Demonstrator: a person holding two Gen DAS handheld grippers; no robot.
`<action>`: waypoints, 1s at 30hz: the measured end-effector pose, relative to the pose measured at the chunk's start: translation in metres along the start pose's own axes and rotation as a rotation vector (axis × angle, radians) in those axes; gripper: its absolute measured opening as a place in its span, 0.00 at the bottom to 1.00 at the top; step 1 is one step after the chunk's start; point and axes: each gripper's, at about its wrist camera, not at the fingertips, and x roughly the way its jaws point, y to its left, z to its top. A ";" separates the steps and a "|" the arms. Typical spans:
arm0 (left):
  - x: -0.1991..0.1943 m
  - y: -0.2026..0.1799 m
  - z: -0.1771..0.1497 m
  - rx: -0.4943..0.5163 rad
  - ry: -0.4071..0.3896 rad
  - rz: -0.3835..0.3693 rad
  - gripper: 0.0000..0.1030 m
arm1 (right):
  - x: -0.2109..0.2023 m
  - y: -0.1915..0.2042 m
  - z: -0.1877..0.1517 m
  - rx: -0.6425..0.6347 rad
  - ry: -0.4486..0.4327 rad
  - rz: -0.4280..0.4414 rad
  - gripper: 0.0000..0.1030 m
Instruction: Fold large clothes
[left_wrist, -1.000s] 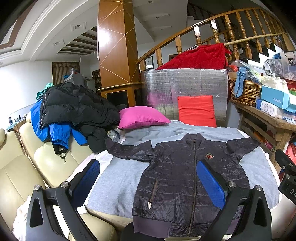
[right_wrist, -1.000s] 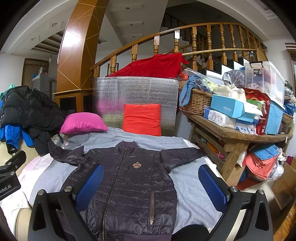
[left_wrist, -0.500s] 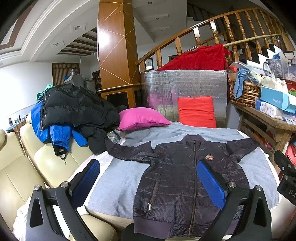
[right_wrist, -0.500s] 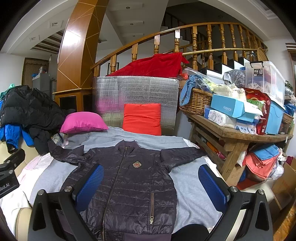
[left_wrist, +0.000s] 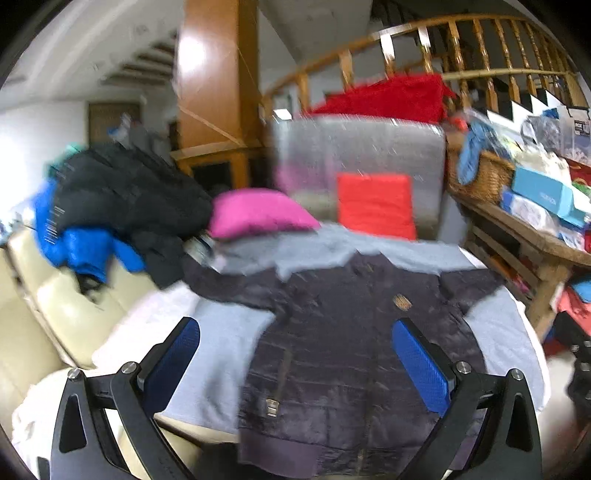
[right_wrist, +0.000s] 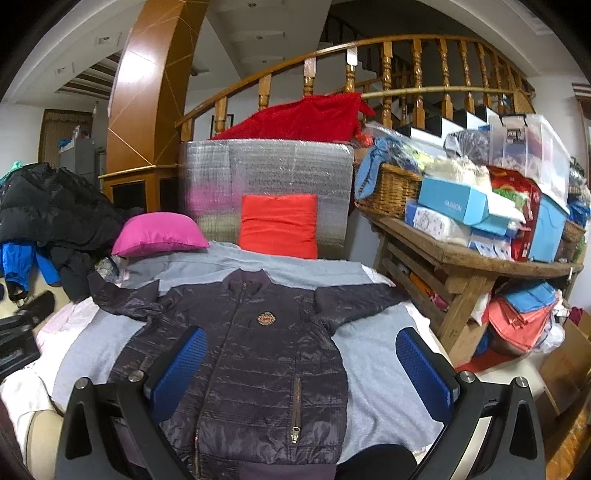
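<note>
So we've got the dark quilted jacket (right_wrist: 255, 354) laid flat, front up and zipped, sleeves spread out, on a grey blanket (right_wrist: 376, 362) over the sofa. There's a small round orange badge (right_wrist: 265, 318) on the chest, but we can't read what's on it. Our left gripper (left_wrist: 303, 362) and right gripper (right_wrist: 301, 369) both hover over the jacket with blue pads wide apart, holding nothing. The left view is badly motion-blurred, so detail there is mush. Behind the jacket we see a pink cushion (right_wrist: 159, 233) and a red cushion (right_wrist: 279, 225). On the wooden bench at right, a blue box (right_wrist: 456, 201) has pale lettering, too small to make out.
</note>
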 end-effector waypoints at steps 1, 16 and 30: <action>0.017 -0.002 0.000 0.002 0.038 -0.022 1.00 | 0.006 -0.006 -0.001 0.012 0.010 0.003 1.00; 0.292 -0.018 -0.038 -0.048 0.426 0.002 1.00 | 0.260 -0.198 -0.039 0.445 0.258 0.203 1.00; 0.370 -0.051 -0.038 0.050 0.333 0.064 1.00 | 0.559 -0.316 -0.082 1.102 0.327 0.338 0.90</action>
